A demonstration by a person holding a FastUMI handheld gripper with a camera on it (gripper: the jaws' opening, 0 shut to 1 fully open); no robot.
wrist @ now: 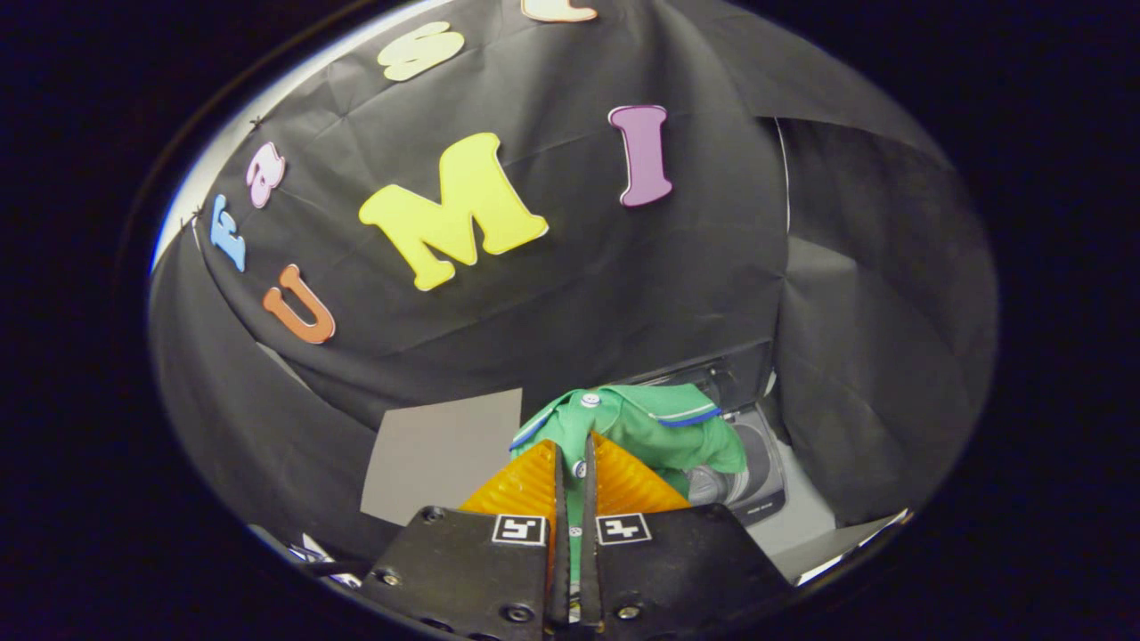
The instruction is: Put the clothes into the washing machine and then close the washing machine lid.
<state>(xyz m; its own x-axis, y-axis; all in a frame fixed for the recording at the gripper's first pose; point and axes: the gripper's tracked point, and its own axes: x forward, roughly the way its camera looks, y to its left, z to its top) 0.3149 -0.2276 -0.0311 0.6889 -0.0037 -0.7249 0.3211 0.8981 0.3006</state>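
Looking along the tool (574, 463), we see its two fingers pressed nearly together, pinching a green shirt (643, 427) with a blue-trimmed collar and white buttons. The garment bunches up just ahead of the fingertips and a strip of it runs down the narrow gap between them. Beyond the shirt, partly hidden by it, sits the washing machine (753, 463), its dark top and round drum opening visible past the cloth.
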